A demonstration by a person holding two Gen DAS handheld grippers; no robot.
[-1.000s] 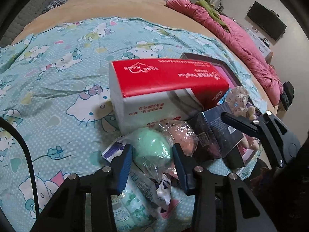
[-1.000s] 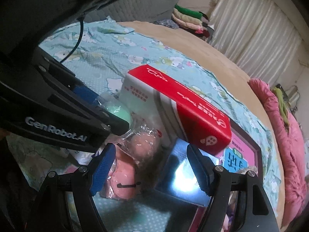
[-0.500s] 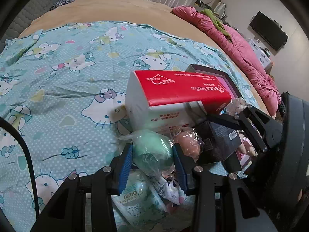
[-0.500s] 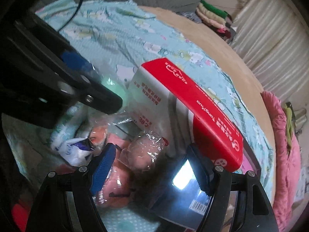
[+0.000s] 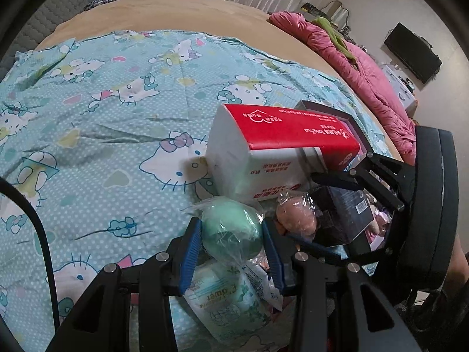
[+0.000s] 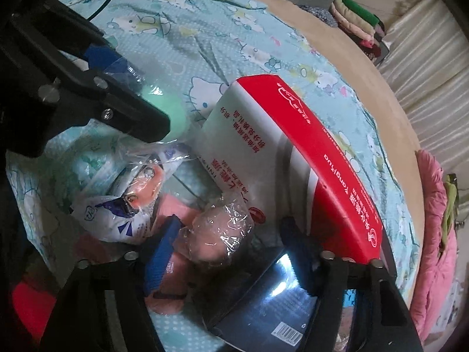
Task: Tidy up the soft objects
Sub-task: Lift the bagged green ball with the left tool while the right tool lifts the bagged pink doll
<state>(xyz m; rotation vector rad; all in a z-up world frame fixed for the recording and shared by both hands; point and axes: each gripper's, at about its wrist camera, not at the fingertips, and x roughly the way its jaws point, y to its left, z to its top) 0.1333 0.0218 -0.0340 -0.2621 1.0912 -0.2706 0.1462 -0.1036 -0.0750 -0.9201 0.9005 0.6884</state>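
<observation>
Lifted clear, the round green plastic-wrapped ball (image 5: 231,233) sits clamped in the left gripper (image 5: 232,246); the right gripper (image 6: 231,252) gapes around the crinkly pink ball (image 6: 222,234).

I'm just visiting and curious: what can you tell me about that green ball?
The green ball is a pale mint, soft-looking sphere wrapped in crinkled clear plastic. It sits between the blue pads of the left tool, which is clamped on it, above a tissue pack and just in front of the red-and-white box.

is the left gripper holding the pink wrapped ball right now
No, the left gripper is closed on the green wrapped ball; the pink wrapped ball sits beside it, outside its fingers.
</observation>
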